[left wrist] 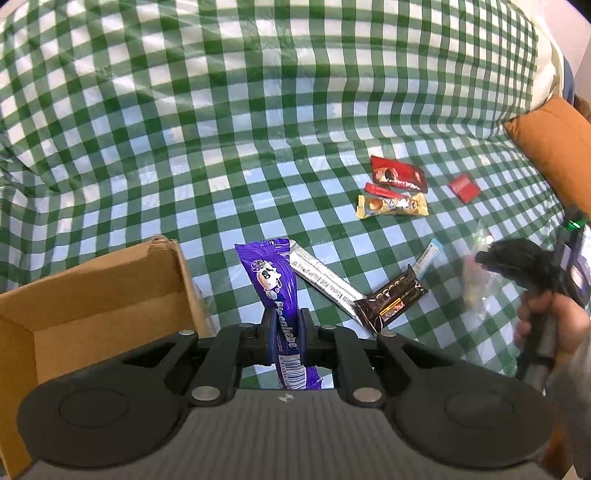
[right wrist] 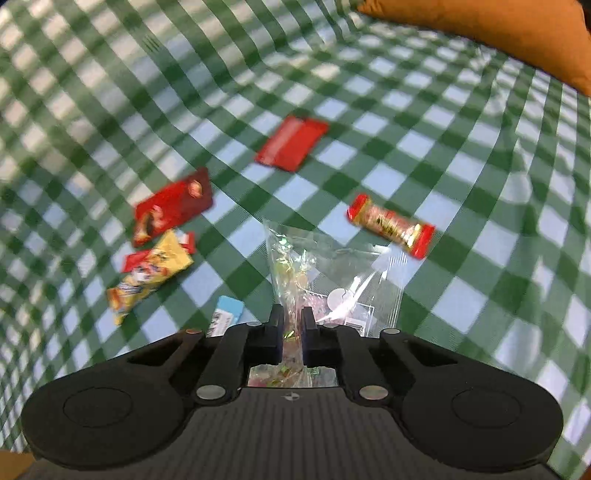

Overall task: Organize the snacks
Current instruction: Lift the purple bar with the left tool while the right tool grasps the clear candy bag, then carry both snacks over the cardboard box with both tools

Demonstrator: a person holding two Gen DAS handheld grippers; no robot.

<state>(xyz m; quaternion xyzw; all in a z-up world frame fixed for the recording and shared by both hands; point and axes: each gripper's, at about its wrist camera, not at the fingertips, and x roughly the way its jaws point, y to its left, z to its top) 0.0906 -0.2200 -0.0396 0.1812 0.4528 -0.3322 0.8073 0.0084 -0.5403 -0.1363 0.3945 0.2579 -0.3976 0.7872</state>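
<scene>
My left gripper (left wrist: pixel 284 319) is shut on a purple candy pack (left wrist: pixel 271 273), which stands up between the pads just right of an open cardboard box (left wrist: pixel 92 295). My right gripper (right wrist: pixel 291 321) is shut on a clear plastic bag of wrapped sweets (right wrist: pixel 332 273) that lies on the green checked cloth (right wrist: pixel 461 184). In the left wrist view, a hand (left wrist: pixel 546 317) grips the right tool at the far right, with the clear bag (left wrist: pixel 476 284) under its fingers.
Loose on the cloth lie a white stick pack (left wrist: pixel 325 280), a dark brown pack (left wrist: pixel 391 299), a red pack (right wrist: pixel 171 206), a yellow pack (right wrist: pixel 151 273), a flat red packet (right wrist: pixel 291 144) and a red-and-gold bar (right wrist: pixel 391 225). An orange cushion (right wrist: pixel 498 33) borders the far right.
</scene>
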